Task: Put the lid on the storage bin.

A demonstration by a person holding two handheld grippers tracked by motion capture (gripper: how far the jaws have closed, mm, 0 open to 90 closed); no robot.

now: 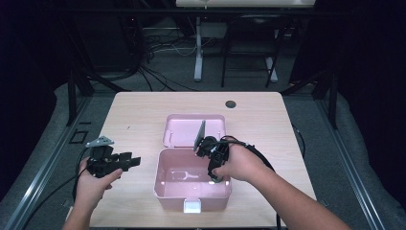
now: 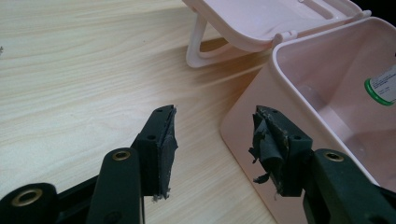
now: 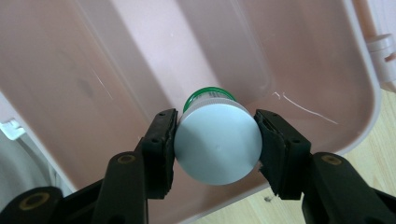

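Right gripper (image 3: 215,140) squeezes a white-capped bottle (image 3: 217,142) inside the pink box (image 3: 56,116). Left gripper (image 2: 215,135) stays apart, wide open and holding nothing, beside that box.

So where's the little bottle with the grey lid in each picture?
High view: the bottle is low at the right side of the pink box, mostly hidden by the right hand.
Left gripper view: a bit of its green-edged label shows at the far right edge, inside the box.
Right gripper view: middle of the picture, its grey lid squeezed in the right tool.
Shared landmark: the pink box.
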